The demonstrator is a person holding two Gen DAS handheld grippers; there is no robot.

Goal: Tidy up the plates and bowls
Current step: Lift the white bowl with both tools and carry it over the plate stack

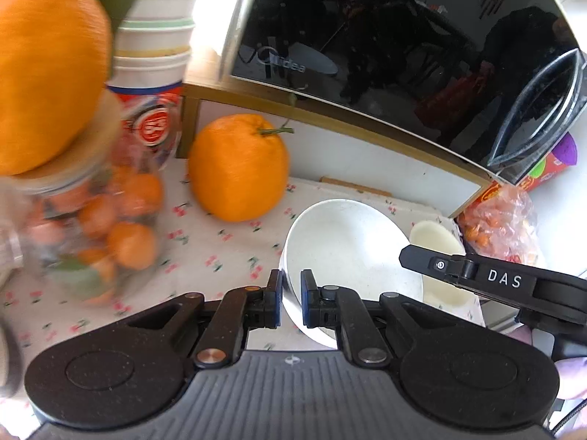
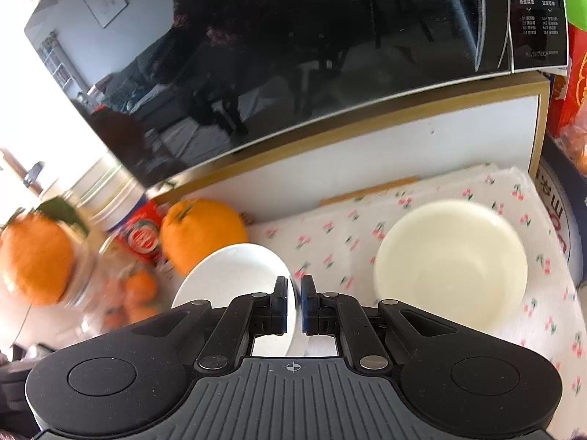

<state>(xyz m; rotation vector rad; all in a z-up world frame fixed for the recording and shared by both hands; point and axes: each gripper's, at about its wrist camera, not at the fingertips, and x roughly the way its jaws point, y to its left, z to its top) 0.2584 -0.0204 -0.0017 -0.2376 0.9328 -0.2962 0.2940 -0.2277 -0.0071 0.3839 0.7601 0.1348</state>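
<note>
While the left gripper (image 1: 291, 299) fingers pinch the white bowl (image 1: 345, 249) rim above the worktop (image 1: 220, 253), right gripper (image 2: 294, 304) likewise, it looks rigid, light, slick, breakable; cream bowl (image 2: 451, 267) sits right.

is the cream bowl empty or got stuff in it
Empty: the right wrist view looks into the cream bowl and shows only its bare inside.

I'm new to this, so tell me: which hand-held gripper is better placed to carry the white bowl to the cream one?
Probably the right hand-held gripper: like the left hand-held gripper, it straddles the white bowl at its rim, but on the side nearest the cream bowl.
</note>
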